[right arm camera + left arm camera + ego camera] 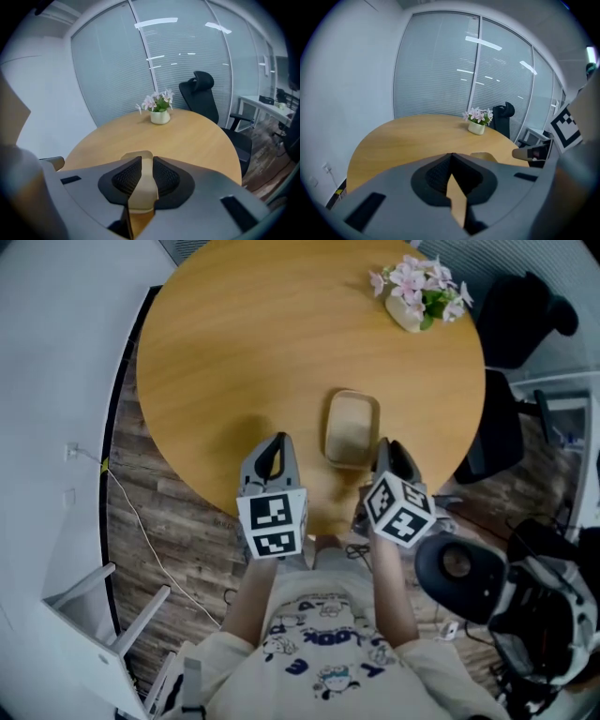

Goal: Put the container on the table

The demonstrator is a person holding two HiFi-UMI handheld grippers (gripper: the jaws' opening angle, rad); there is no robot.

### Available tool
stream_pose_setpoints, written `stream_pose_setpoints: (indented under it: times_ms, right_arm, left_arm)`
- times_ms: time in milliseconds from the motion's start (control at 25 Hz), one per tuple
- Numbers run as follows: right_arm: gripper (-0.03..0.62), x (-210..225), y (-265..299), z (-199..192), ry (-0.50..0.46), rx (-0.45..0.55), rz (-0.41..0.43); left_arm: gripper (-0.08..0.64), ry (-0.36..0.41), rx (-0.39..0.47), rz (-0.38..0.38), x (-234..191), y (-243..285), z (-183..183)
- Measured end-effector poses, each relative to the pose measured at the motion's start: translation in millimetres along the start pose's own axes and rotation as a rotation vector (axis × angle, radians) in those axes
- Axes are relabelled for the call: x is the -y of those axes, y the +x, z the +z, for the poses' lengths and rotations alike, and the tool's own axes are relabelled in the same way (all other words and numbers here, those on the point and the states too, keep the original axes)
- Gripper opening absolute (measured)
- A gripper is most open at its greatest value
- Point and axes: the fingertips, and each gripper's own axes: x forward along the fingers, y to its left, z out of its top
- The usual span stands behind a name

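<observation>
A shallow beige container (pixel 352 427) rests flat on the round wooden table (pixel 244 343), close to its near edge. My right gripper (pixel 382 450) is at the container's near right corner; in the right gripper view a strip of the container's wall (pixel 136 155) fills the narrow slot between the jaws, so that gripper (pixel 146 162) is shut on it. My left gripper (pixel 272 442) hovers just left of the container, apart from it. Its jaws meet at the tips (pixel 451 156) with nothing between them. The container (pixel 485 156) shows to its right.
A white pot of pink flowers (pixel 417 298) stands at the table's far right. A black office chair (pixel 506 381) is beyond the right edge, and dark equipment (pixel 459 563) lies on the floor beside it. A white frame (pixel 94 615) and a cable are at the lower left.
</observation>
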Motion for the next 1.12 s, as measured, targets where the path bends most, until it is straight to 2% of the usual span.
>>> stream_pose_setpoints:
  times_ms: [240, 560, 920, 1120]
  right_arm:
    - [0.037, -22, -29, 52, -0.055, 0.144, 0.055]
    - [0.031, -42, -66, 102, -0.100, 0.288, 0.115]
    - [0.031, -58, -97, 142, -0.124, 0.408, 0.167]
    - [0.031, -69, -115, 148, -0.126, 0.451, 0.196]
  left_arm:
    - [0.003, 0.016, 0.114, -0.007, 7, -18, 50]
    - [0.003, 0.039, 0.253, -0.006, 14, -51, 106]
    - [0.003, 0.058, 0.365, 0.010, 17, -78, 145]
    - [0.003, 0.065, 0.403, 0.017, 14, -97, 153]
